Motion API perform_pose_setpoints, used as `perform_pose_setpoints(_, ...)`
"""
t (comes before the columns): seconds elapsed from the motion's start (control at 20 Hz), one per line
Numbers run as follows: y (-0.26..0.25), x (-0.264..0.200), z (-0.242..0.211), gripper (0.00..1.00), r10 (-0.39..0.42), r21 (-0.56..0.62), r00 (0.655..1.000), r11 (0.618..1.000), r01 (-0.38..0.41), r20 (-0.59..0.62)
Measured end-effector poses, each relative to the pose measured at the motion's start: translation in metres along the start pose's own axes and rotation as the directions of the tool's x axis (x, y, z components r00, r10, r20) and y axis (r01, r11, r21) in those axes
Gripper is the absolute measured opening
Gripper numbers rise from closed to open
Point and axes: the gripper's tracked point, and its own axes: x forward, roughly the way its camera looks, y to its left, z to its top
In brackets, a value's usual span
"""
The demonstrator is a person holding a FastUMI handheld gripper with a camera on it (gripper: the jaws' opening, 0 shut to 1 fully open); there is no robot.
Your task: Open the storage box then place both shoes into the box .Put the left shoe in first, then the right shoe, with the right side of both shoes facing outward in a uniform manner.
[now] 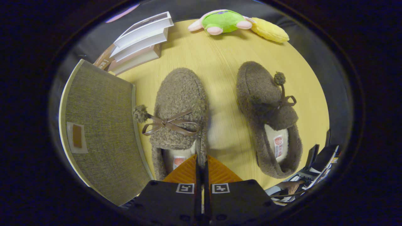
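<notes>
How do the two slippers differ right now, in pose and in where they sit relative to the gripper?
The near slipper lies straight ahead of the gripper, whose shut fingers pinch the rim at its heel; the far slipper lies apart, untouched. The near slipper sits beside the storage box; the far one lies angled, away from it. Both are brown, fuzzy, with bows and pompoms, toes pointing away.

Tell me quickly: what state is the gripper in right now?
Gripper: fingers closed together, pinching the heel rim of the nearer slipper beside the storage box; whether both fingers press on it cannot be told.
</notes>
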Motion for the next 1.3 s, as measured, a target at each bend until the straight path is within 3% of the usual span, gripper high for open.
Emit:
perform_pose_setpoints(0.4,-0.014,-0.043,-0.006,0.06,-0.094,0.052,0.995,0.994,0.092,0.030)
perform_pose_setpoints(0.9,-0.024,-0.160,-0.002,0.07,-0.272,0.112,0.959,0.958,0.263,0.082)
perform_pose_setpoints(1.15,0.008,-0.225,0.019,0.06,-0.303,0.132,0.935,0.950,0.282,0.184)
perform_pose_setpoints(1.3,0.049,-0.244,0.027,0.06,-0.269,0.106,0.931,0.962,0.250,0.248)
